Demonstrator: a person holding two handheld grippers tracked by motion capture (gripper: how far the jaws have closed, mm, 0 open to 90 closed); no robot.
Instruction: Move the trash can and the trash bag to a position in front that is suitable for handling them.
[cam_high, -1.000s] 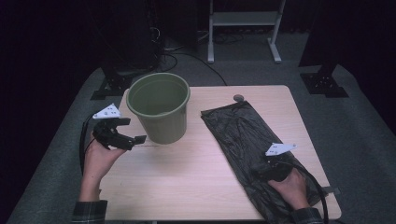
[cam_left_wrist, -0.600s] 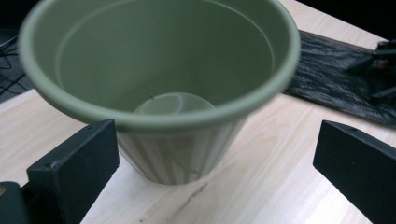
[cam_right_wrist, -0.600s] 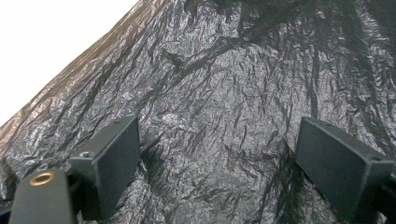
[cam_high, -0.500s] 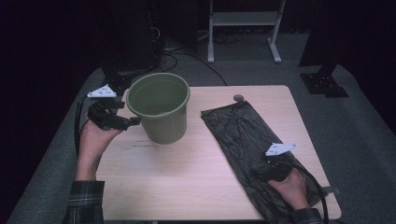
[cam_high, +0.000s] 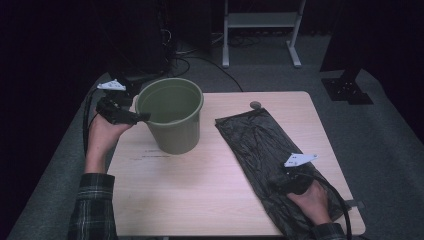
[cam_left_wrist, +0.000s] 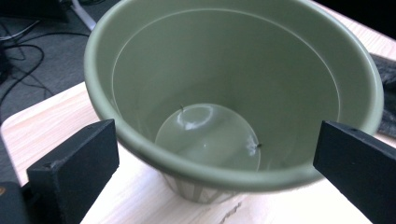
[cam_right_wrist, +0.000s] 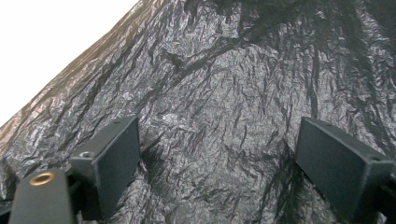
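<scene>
Two grippers at work: left gripper (cam_high: 141, 116), jaws wide, empty, at rim of green bucket (cam_high: 172, 122) on table's left; right gripper (cam_high: 282, 181), jaws spread, over black bag (cam_high: 260, 150). Best: seat rim squarely before closing.

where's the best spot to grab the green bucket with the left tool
Probably the rolled rim of the green bucket on its left side, nearest the left tool. The bucket stands upright and open, its body too wide for the jaws, while the rim is thin enough. Come in from above and the left, one jaw inside the wall and one outside. The jaws stand open in the left gripper view, already facing the rim.
</scene>
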